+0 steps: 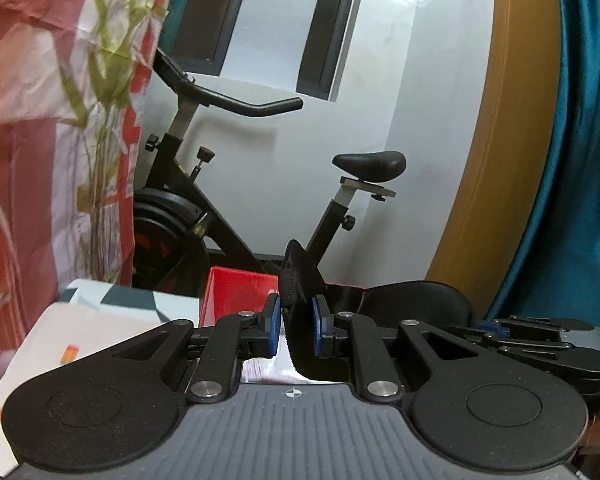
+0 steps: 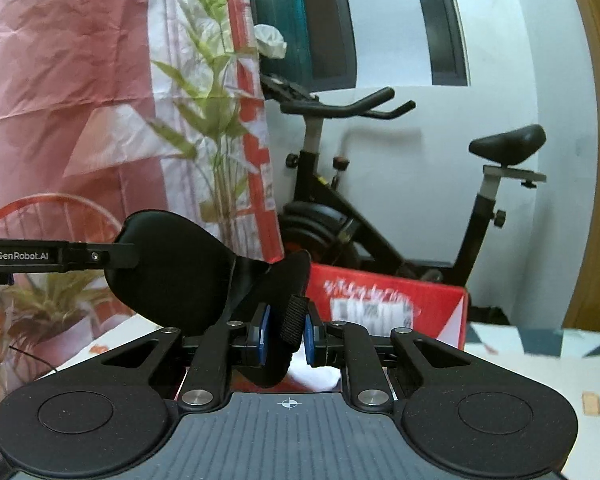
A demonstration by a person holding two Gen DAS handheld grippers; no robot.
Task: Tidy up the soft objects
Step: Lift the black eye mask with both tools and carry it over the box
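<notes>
left wrist view: left tongs (image 1: 295, 326) clamped on one end of a black sleep mask (image 1: 300, 320), blue pads (image 1: 274, 322) pressing the fabric and its ribbed strap from both sides. mask body trailing right, raised off the table (image 1: 100, 340), toward the right tongs (image 1: 496, 330) seen edge-on at the far right. right wrist view: right tongs (image 2: 287, 334) closed on the other end of the sleep mask (image 2: 172, 272), strap loop pinched between blue pads (image 2: 264, 330); one rounded eye cup spreading left, touching the left tongs (image 2: 132, 256) arm marked genrobot.ai. beyond the mask, a red box (image 2: 388, 304) on the pale patterned table (image 2: 540, 360). farther back, a black exercise bike (image 2: 340, 200) against a white wall, a red-and-white plant-printed cloth (image 2: 100, 80) hanging left.
</notes>
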